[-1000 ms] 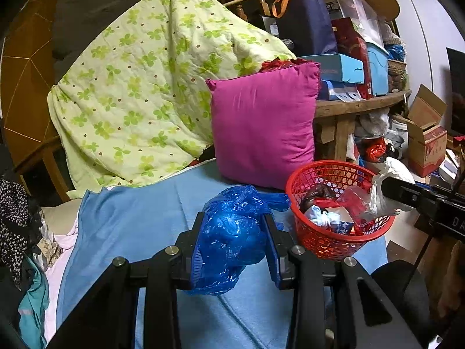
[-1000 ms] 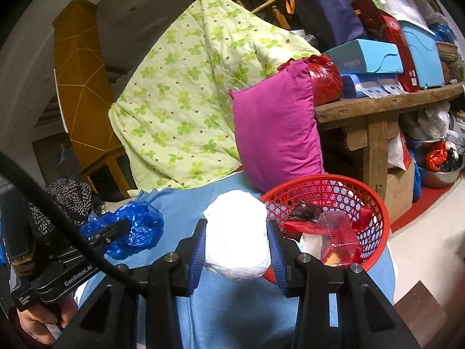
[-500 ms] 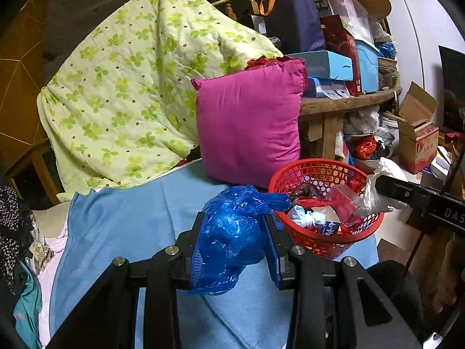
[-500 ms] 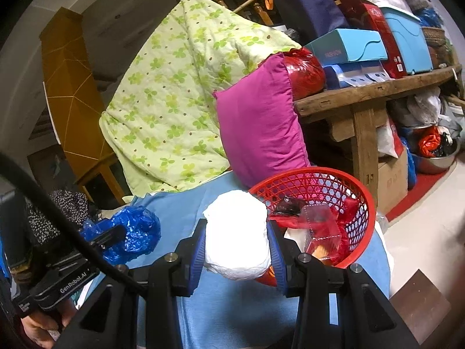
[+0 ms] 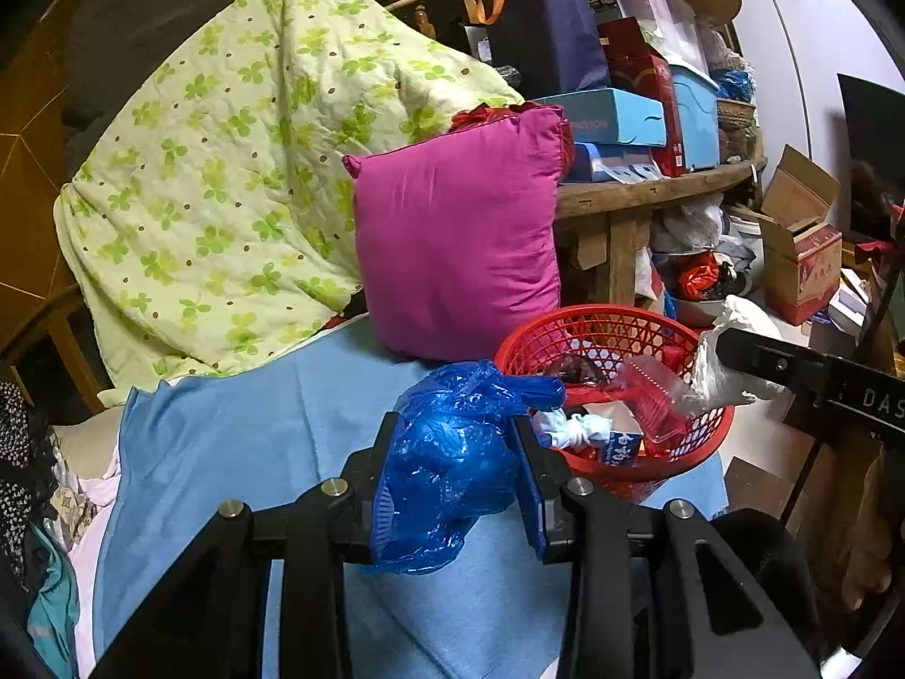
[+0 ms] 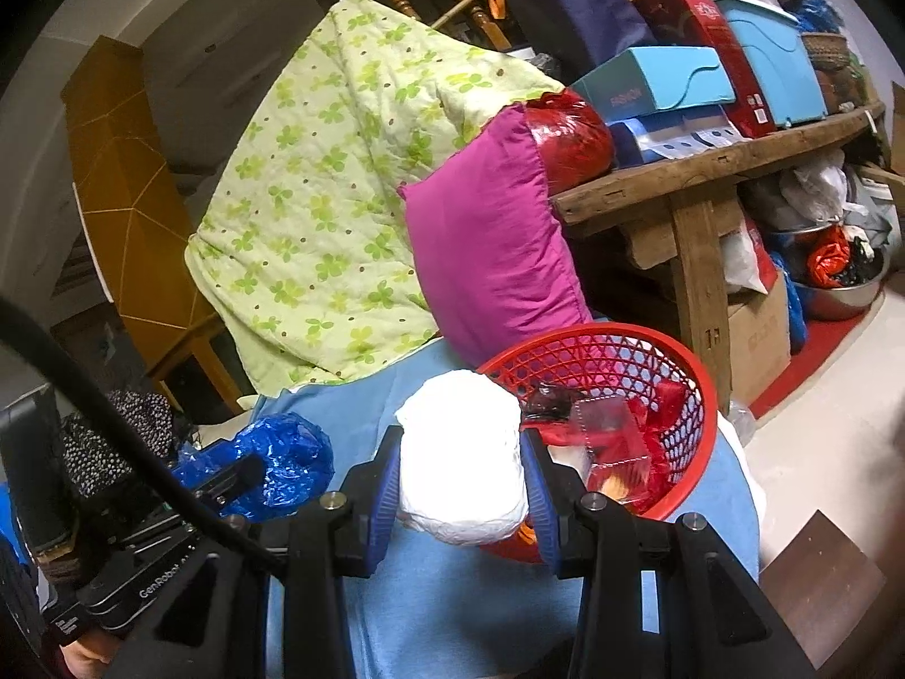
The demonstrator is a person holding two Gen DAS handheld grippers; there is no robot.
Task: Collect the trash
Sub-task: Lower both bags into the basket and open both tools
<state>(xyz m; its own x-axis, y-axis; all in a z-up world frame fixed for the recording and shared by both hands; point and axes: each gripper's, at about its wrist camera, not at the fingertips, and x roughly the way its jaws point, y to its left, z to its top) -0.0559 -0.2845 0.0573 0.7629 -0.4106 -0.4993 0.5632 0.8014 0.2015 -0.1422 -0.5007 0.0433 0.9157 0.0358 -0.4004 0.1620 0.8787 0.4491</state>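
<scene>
My left gripper [image 5: 458, 452] is shut on a crumpled blue plastic bag [image 5: 452, 458], held above the blue sheet just left of the red mesh basket [image 5: 701, 450]. My right gripper [image 6: 461, 475] is shut on a white plastic bag [image 6: 461, 452], held at the basket's [image 6: 698, 390] near-left rim. The basket holds several pieces of trash, among them clear plastic and red wrappers. The right gripper with the white bag [image 5: 718, 368] also shows at the basket's right side in the left wrist view. The blue bag [image 6: 283, 461] shows at the left in the right wrist view.
A magenta pillow [image 5: 458, 243] and a green-flowered quilt [image 5: 237, 181] lean behind the basket on the blue sheet [image 5: 254, 435]. A wooden table [image 6: 696, 181] stacked with boxes stands to the right. Cardboard boxes [image 5: 797, 243] and bags lie on the floor.
Both grippers have shifted slightly rightwards and closer to the basket, each still holding its bag. The white bag now sits over the basket's near-left rim.
</scene>
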